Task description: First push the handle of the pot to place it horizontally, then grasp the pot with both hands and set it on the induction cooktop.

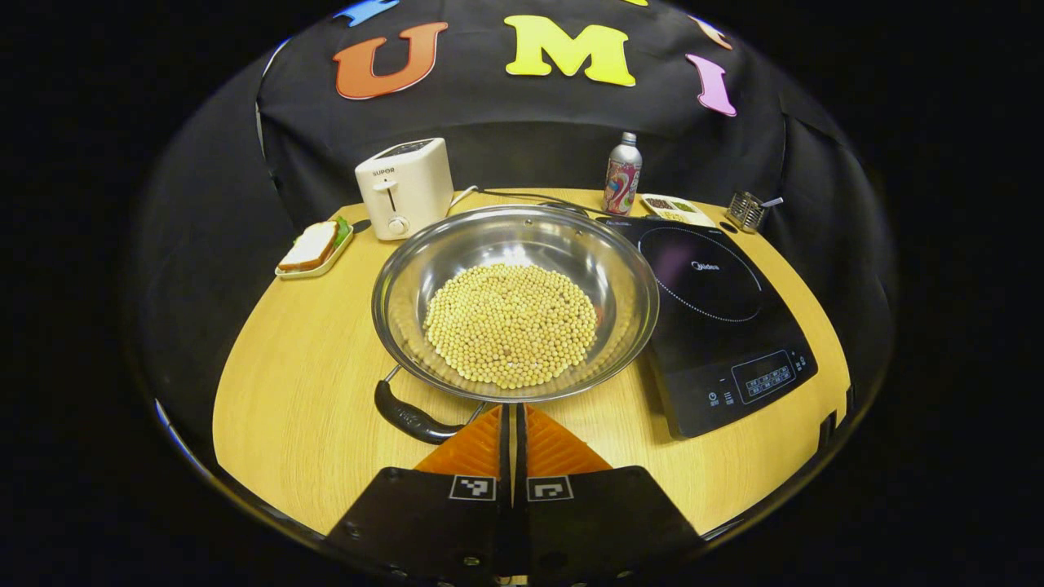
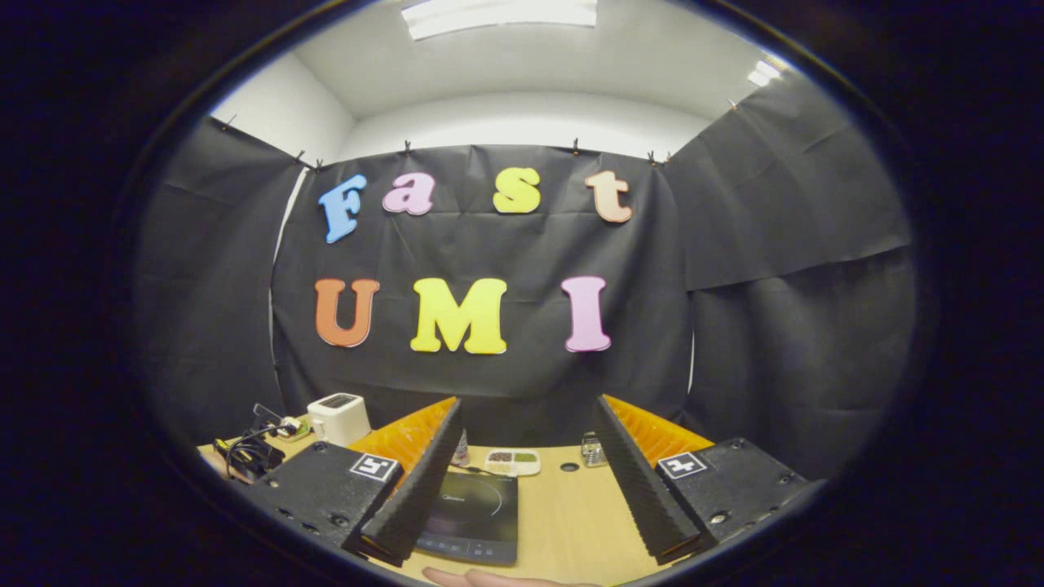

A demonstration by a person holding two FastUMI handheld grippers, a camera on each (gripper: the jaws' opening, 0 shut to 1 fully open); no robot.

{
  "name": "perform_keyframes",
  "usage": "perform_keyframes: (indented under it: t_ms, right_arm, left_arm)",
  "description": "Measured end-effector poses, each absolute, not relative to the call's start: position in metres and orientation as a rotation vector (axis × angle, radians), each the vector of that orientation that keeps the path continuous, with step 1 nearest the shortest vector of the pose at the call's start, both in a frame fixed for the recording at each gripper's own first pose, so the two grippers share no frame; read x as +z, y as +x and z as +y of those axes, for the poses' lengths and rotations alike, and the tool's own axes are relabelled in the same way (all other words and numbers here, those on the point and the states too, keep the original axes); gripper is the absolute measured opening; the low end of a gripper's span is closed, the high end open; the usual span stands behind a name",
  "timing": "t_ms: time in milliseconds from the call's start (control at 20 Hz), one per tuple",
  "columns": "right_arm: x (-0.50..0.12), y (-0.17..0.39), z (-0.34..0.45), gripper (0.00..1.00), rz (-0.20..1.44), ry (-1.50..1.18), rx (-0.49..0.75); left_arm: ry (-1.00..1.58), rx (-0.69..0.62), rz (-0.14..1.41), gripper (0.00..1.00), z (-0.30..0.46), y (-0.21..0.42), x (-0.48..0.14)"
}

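A wide steel pot [image 1: 571, 244] filled with yellow beans [image 1: 511, 323] sits mid-table in the left gripper view. Its black handle [image 1: 410, 417] sticks out at the near left, lying slantwise. My left gripper [image 1: 512, 410] is shut, its tips just below the pot's near rim and beside the handle's wire bracket. The black induction cooktop [image 1: 718, 318] lies to the right of the pot, touching it or nearly so. In the right gripper view my right gripper [image 2: 527, 401] stands open and raised, facing the wall, with the cooktop [image 2: 473, 514] low between its fingers.
At the back of the round wooden table [image 1: 302, 391] stand a white toaster [image 1: 405, 187], a sandwich on a small tray [image 1: 314, 247], a metal bottle [image 1: 623, 174], a snack dish [image 1: 675, 209] and a small metal holder [image 1: 746, 211]. A hand's edge [image 2: 489, 578] shows below.
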State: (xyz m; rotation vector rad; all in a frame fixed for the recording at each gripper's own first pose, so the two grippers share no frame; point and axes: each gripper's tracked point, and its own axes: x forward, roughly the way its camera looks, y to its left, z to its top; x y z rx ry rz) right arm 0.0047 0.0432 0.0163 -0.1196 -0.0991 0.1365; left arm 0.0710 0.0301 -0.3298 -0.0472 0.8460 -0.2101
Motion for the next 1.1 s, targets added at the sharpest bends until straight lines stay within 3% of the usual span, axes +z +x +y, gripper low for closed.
perform_keyframes:
  t_ms: [100, 150, 200, 250, 300, 400, 450, 600, 650, 700, 750, 800, 850, 900, 1050, 1100]
  right_arm:
    - [0.007, 0.009, 0.046, 1.0, -0.078, -0.113, 0.155]
    - [0.003, 0.012, 0.045, 0.96, -0.067, -0.111, 0.16]
    - [0.002, 0.015, 0.046, 1.0, -0.063, -0.115, 0.168]
    - [0.001, 0.018, 0.045, 1.0, -0.064, -0.122, 0.172]
    - [0.0, 0.021, 0.042, 0.96, -0.069, -0.125, 0.166]
    - [0.002, 0.026, 0.037, 1.0, -0.078, -0.123, 0.154]
    - [0.001, 0.028, 0.037, 0.96, -0.079, -0.12, 0.154]
    - [0.002, 0.032, 0.038, 0.96, -0.084, -0.125, 0.153]
    - [0.003, 0.032, 0.039, 1.0, -0.087, -0.127, 0.154]
    - [0.002, 0.033, 0.039, 0.96, -0.086, -0.123, 0.153]
    - [0.001, 0.034, 0.039, 0.96, -0.082, -0.116, 0.152]
    - [0.0, 0.036, 0.039, 0.96, -0.077, -0.11, 0.151]
    - [-0.001, 0.039, 0.04, 0.96, -0.074, -0.108, 0.148]
    - [-0.002, 0.041, 0.039, 0.96, -0.072, -0.113, 0.141]
    - [-0.009, 0.049, 0.042, 0.96, -0.055, -0.117, 0.136]
    - [-0.013, 0.052, 0.043, 0.96, -0.042, -0.108, 0.137]
  left_arm:
    - [-0.014, -0.183, 0.864, 0.0, 0.039, 0.071, -0.34]
    - [-0.016, -0.181, 0.872, 0.0, 0.04, 0.07, -0.343]
    - [-0.024, -0.184, 0.873, 0.1, 0.041, 0.07, -0.345]
    - [-0.039, -0.185, 0.872, 0.0, 0.042, 0.067, -0.342]
    - [-0.053, -0.192, 0.871, 0.1, 0.043, 0.066, -0.341]
    - [-0.082, -0.187, 0.859, 0.09, 0.049, 0.067, -0.339]
    - [-0.097, -0.185, 0.86, 0.0, 0.052, 0.066, -0.34]
    - [-0.159, -0.192, 0.864, 0.0, 0.057, 0.067, -0.339]
    - [-0.185, -0.198, 0.865, 0.0, 0.058, 0.068, -0.339]
    - [-0.21, -0.204, 0.864, 0.09, 0.059, 0.07, -0.338]
    - [-0.22, -0.205, 0.859, 0.1, 0.064, 0.072, -0.338]
    - [-0.217, -0.203, 0.85, 0.0, 0.069, 0.074, -0.337]
    - [-0.208, -0.203, 0.844, 0.1, 0.074, 0.078, -0.338]
    - [-0.208, -0.2, 0.848, 0.0, 0.078, 0.081, -0.34]
    - [-0.237, -0.184, 0.863, 0.0, 0.092, 0.089, -0.343]
    - [-0.239, -0.177, 0.866, 0.1, 0.097, 0.093, -0.343]
